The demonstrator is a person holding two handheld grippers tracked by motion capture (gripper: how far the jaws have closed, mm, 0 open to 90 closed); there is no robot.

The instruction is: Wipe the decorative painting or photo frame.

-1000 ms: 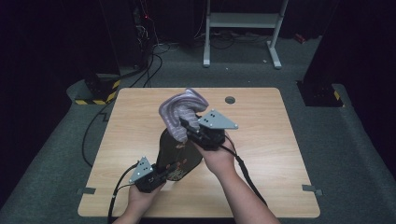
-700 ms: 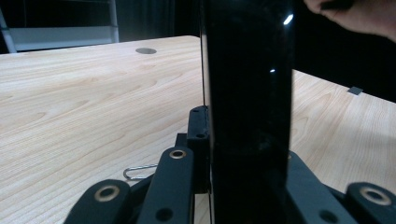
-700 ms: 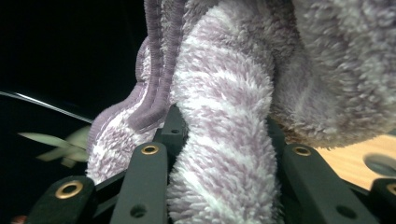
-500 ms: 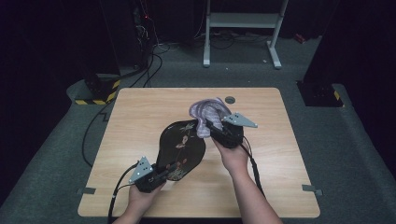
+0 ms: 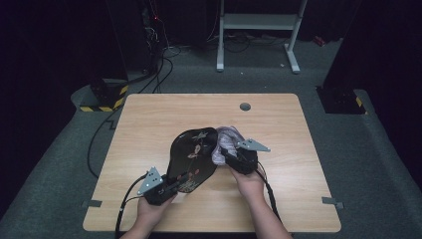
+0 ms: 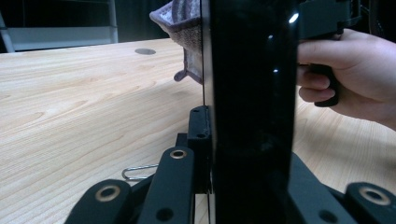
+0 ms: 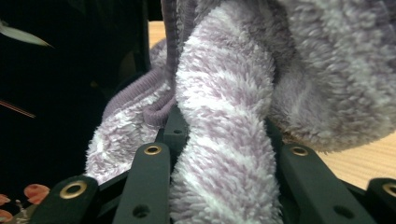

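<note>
high view: left gripper [image 5: 166, 188] clamps black floral tray [image 5: 193, 158] mid-table [image 5: 149, 124]; right gripper [image 5: 230, 152] grips fuzzy lilac cloth [image 5: 222, 144] at tray's right edge. left gripper view: tray upright btwn jaws. right gripper view: cloth [image 7: 224, 140] pinched btwn jaws.

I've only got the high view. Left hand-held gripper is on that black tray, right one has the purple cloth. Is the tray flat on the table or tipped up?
Observer: Tipped up. The left gripper view shows the black tray edge-on and upright between the jaws of the left hand-held gripper.
Operator: Is the grip on the cloth solid?
Observer: Yes. In the right gripper view a thick fold of the fluffy purple-and-white striped cloth sits clamped between the jaws of the right hand-held gripper.
Operator: Anything loose on the table near the tray?
Observer: A small metal wire clip lies on the table beside the left jaws.
</note>
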